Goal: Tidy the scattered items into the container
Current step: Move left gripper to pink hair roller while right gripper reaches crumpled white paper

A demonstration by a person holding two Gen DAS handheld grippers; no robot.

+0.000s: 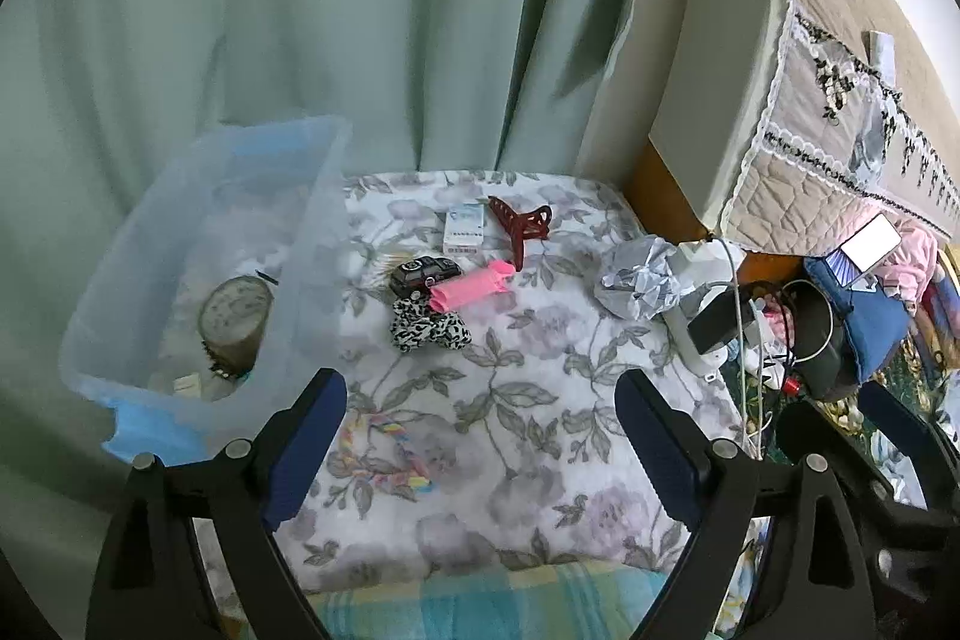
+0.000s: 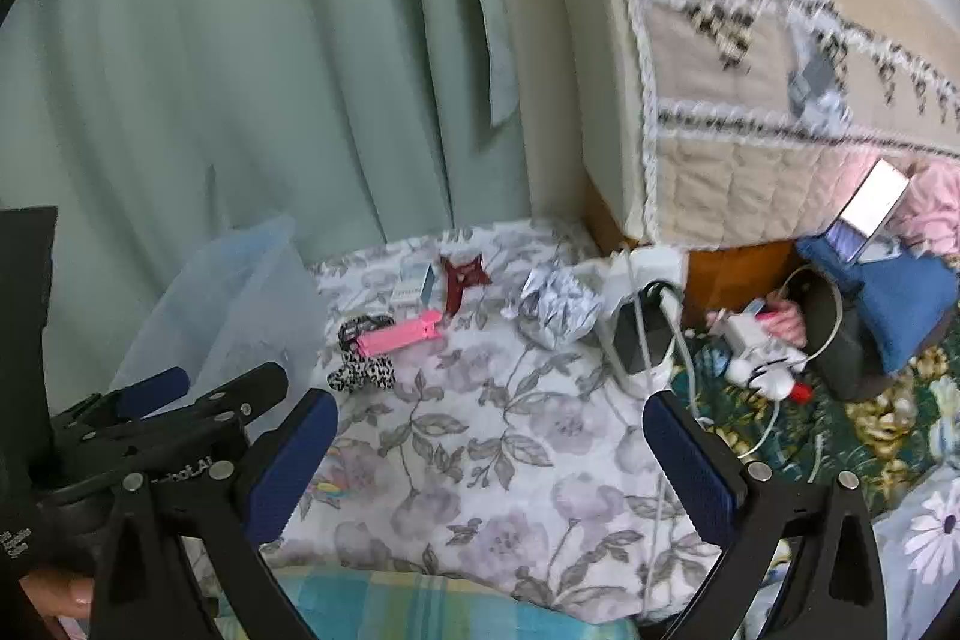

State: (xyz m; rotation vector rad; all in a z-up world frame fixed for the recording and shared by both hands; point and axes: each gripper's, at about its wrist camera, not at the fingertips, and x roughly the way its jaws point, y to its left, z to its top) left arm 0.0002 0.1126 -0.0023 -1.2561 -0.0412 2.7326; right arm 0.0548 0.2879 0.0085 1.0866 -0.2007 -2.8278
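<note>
A clear plastic bin [image 1: 312, 244] [image 2: 252, 292] stands at the left of a floral cloth; a round tin [image 1: 235, 322] lies inside it. On the cloth lie a pink clip [image 1: 471, 287] [image 2: 399, 334], a black toy car [image 1: 425, 273], a leopard scrunchie [image 1: 429, 331] [image 2: 363, 375], a dark red claw clip [image 1: 521, 223] [image 2: 459, 280], a small white box [image 1: 465, 227] [image 2: 414, 287], a crumpled foil wad [image 1: 642, 280] [image 2: 555, 310] and a rainbow cord [image 1: 390, 451]. My left gripper [image 1: 480, 436] is open and empty, near the cloth's front. My right gripper [image 2: 489, 451] is open and empty.
A green curtain [image 1: 300, 10] hangs behind. A quilted mattress edge [image 1: 780, 112] rises at right. Chargers and cables [image 1: 738, 328] [image 2: 648, 334] clutter the cloth's right edge, beside a blue cloth pile [image 2: 888, 292]. The left gripper's body [image 2: 180, 418] shows in the right wrist view.
</note>
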